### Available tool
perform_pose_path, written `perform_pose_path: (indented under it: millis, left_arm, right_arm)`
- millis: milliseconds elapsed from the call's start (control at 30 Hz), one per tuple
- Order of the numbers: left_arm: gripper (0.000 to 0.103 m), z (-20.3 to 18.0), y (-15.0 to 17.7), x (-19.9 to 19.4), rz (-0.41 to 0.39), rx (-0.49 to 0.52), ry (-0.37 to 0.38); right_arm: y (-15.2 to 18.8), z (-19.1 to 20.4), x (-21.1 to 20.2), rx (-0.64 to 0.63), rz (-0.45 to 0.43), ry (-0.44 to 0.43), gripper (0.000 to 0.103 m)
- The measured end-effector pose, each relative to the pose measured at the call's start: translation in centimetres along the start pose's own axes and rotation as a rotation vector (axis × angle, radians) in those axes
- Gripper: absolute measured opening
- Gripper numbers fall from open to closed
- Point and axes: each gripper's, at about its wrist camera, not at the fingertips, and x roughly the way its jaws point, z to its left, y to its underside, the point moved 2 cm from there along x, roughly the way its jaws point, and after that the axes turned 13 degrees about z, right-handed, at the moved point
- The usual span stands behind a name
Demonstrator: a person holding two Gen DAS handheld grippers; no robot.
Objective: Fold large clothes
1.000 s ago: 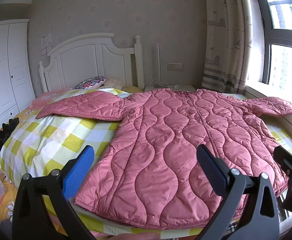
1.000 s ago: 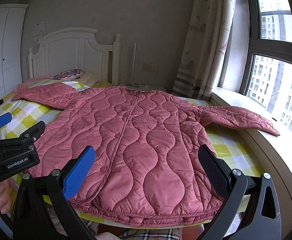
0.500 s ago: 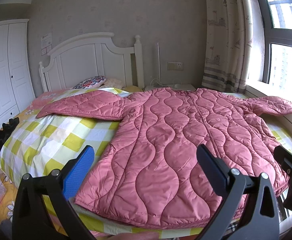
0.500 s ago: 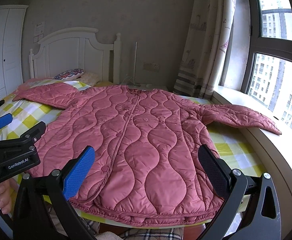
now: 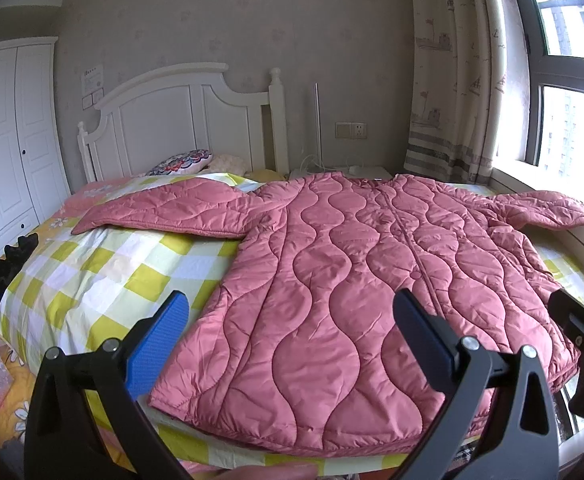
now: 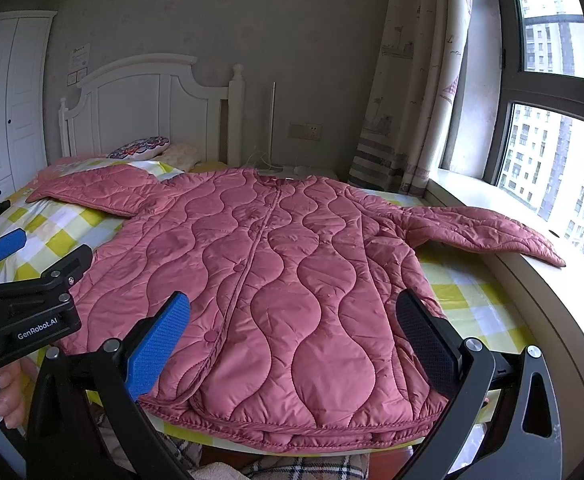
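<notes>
A pink quilted padded jacket (image 5: 355,280) lies spread flat, front side up, across a bed covered by a yellow-and-white checked sheet (image 5: 104,268), filling the centre of both views. Its hem runs along the near edge of the bed at the bottom of the frame, and its collar points toward the white wooden headboard (image 5: 180,120) in the upper left. One sleeve stretches out to the left over the sheet; the other sleeve (image 6: 487,228) reaches right onto the pale window sill (image 6: 531,280) at the right edge.

The left hand-held gripper (image 5: 288,328) hovers above the hem with its blue-padded and black fingers spread wide, holding nothing. The right hand-held gripper (image 6: 292,328) is likewise spread wide and empty, just short of the hem. In the right wrist view the left hand-held gripper appears at the left edge, with a person's fingers (image 6: 8,396) below it.

A patterned pillow (image 5: 180,162) rests by the headboard, and a white wardrobe (image 5: 8,152) stands at far left.
</notes>
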Motion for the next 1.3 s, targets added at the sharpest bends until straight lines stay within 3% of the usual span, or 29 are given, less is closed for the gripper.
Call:
perform_pose_path:
  millis: [1033, 1200, 1300]
  left_arm:
    - [0.101, -0.1, 0.6, 0.4, 0.008, 0.007, -0.001]
    - [0.101, -0.7, 0.4, 1.8, 0.035, 0.044, 0.020]
    - [0.101, -1.5, -1.8, 4.7, 0.084, 0.106, 0.017]
  right_arm:
    - [0.5, -0.5, 0.9, 0.009, 0.024, -0.009, 0.099]
    - [0.2, -1.4, 2.3, 0.012, 0.050, -0.006, 0.099]
    - [-1.0, -3.5, 4.2, 0.043, 0.070, 0.004, 0.099]
